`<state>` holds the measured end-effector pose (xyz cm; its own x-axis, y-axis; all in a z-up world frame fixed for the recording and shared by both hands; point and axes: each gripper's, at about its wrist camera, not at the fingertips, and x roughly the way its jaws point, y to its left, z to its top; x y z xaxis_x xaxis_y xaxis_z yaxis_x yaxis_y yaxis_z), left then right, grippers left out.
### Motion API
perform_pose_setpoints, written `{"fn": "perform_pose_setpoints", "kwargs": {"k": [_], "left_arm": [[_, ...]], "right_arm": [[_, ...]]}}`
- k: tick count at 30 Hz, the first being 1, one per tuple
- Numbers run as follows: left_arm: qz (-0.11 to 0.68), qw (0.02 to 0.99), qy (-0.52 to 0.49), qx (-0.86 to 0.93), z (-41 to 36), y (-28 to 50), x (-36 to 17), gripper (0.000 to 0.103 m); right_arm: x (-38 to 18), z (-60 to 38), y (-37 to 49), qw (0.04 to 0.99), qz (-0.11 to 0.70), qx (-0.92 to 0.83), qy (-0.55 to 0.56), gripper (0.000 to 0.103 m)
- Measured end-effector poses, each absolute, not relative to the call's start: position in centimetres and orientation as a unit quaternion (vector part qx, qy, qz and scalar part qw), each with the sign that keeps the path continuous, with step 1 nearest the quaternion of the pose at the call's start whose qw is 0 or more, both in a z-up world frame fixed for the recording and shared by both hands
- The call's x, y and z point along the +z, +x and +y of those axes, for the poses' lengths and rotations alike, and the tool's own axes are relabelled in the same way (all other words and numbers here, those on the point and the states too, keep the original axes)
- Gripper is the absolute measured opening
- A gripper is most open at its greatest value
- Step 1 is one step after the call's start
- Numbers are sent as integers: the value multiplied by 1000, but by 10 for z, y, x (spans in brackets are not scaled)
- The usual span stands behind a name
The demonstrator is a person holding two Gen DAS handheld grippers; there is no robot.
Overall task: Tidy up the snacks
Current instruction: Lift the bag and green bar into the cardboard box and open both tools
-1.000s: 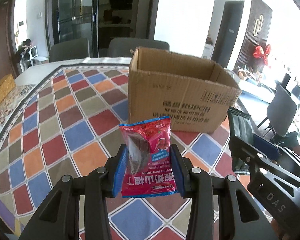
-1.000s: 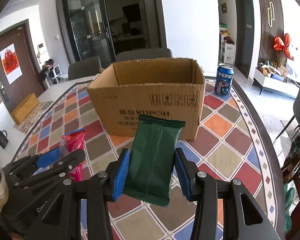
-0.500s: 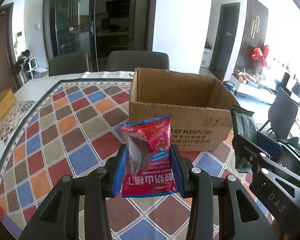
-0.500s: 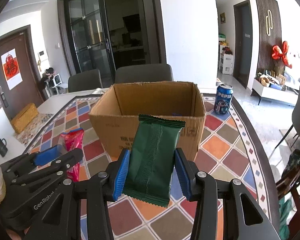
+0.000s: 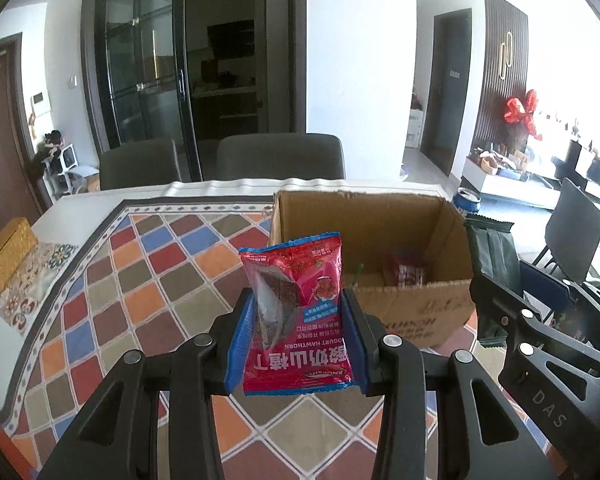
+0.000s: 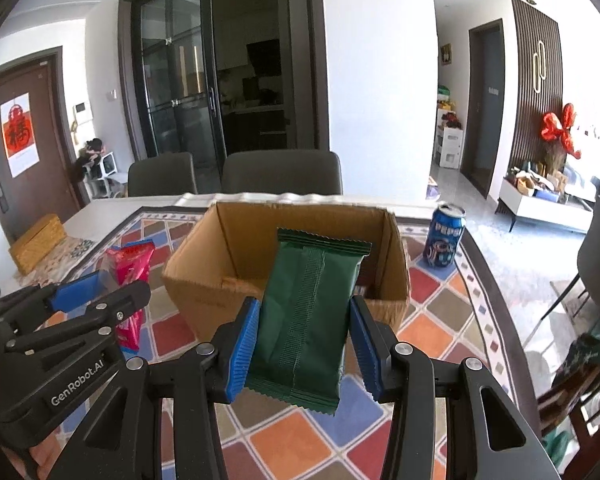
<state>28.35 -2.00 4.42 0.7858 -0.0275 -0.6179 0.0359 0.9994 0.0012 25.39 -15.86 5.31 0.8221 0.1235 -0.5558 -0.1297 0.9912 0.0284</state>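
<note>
Left wrist view: the left gripper (image 5: 296, 344), raised level before the cardboard box (image 5: 412, 312), clamps a red hawthorn snack packet (image 5: 296, 320) upright. Right wrist view: the right gripper (image 6: 304, 350), just short of the box, pinches a dark green snack packet (image 6: 306, 320), slightly tilted.

Table (image 6: 100, 212) carries a patterned cloth (image 5: 148, 280) — multicoloured diamonds. On it stand a cardboard box (image 6: 204, 280), a Pepsi can (image 6: 444, 236) — apart, and a woven box (image 5: 8, 252).
</note>
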Motion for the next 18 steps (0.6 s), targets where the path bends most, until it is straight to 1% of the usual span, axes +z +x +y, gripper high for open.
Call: {"fn": "perform_pose_setpoints", "kwargs": {"k": [8,18], "left_arm": [[323,946,22,-14,-22,314,50,41],[331,942,36,-28,-28,354,51,41]], "right_arm": [[65,-156,278,958,280,60,-15,46],[67,-157,313,958,282,55,-15,46]]}}
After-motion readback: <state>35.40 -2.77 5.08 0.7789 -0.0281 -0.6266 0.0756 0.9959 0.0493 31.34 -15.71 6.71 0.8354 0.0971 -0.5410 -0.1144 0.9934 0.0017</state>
